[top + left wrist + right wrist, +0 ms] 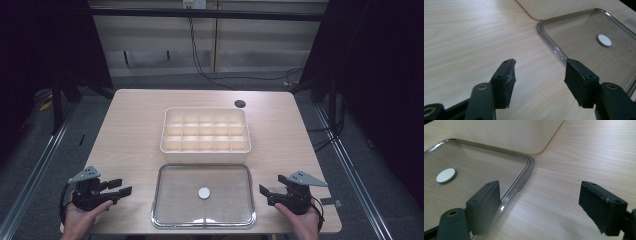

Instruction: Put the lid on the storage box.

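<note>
Clear flat rectangular plastic lid (204,216) w/ white round centre disc (204,193) lies betw. both claws, long axis left–right, just in front of the cream compartment box (205,146). Left gripper (121,187) & right gripper (263,193): jaws apart, empty, about equally near, each facing a short edge.

Clear lid (175,200) with white centre disc (204,192); cream divided box (205,145); light wood-grain table (135,130); both grippers' jaws black.
</note>
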`<state>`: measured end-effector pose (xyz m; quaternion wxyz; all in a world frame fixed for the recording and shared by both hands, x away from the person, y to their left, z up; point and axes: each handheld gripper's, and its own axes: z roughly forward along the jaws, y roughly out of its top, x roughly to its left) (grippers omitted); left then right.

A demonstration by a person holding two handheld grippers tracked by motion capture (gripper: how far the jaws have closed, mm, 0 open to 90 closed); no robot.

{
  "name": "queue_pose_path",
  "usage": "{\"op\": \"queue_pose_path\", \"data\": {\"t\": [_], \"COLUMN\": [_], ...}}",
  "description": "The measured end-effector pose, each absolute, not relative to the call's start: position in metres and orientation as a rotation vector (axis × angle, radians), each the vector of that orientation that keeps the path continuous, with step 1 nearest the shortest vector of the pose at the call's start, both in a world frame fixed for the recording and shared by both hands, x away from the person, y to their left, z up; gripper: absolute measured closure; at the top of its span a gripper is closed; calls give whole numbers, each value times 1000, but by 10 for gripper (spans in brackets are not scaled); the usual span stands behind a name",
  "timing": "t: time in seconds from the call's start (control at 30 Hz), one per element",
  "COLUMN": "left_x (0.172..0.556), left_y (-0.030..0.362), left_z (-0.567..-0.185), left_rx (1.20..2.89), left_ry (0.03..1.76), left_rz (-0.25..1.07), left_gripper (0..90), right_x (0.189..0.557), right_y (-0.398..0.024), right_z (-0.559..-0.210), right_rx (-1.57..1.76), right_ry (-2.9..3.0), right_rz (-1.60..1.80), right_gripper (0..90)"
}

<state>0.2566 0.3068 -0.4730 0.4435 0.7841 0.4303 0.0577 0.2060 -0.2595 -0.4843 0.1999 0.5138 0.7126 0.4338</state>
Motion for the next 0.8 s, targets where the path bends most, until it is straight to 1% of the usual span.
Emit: {"op": "queue_pose_path", "data": {"t": [0.07, 0.17, 0.23, 0.3, 0.4, 0.5, 0.57, 0.6, 0.63, 0.7, 0.77, 0.8], "left_x": [258, 258, 258, 256, 251, 248, 247, 248, 250, 252, 253, 253], "left_y": [308, 309, 309, 308, 305, 298, 294, 292, 291, 289, 288, 287], "left_z": [-474, -474, -474, -472, -468, -466, -464, -462, -461, -459, -459, -459], "left_rx": [1947, 1942, 1945, 1940, 1938, 1964, 1994, 2000, 1975, 1978, 1979, 1982], "left_ry": [1080, 1073, 1065, 1058, 1029, 1006, 990, 987, 991, 997, 1003, 1008], "left_rz": [135, 119, 109, 116, 138, 155, 196, 202, 177, 199, 205, 206], "left_gripper": [376, 363, 356, 357, 397, 395, 385, 370, 358, 351, 334, 341], "right_x": [206, 204, 204, 204, 206, 205, 206, 207, 208, 211, 213, 213], "right_y": [-262, -263, -264, -264, -260, -254, -253, -253, -254, -254, -252, -251], "right_z": [-483, -480, -478, -478, -477, -474, -468, -465, -462, -460, -460, -462], "right_rx": [1440, 1439, 1439, 1435, 1433, 1394, 1373, 1364, 1351, 1369, 1400, 1417], "right_ry": [1988, 1938, 1928, 1952, 2034, 2039, 2030, 2015, 2002, 1998, 2004, 2010], "right_rz": [1228, 1230, 1242, 1237, 1266, 1266, 1241, 1224, 1214, 1228, 1241, 1212], "right_gripper": [172, 177, 205, 263, 263, 270, 332, 329, 314, 374, 389, 412]}}
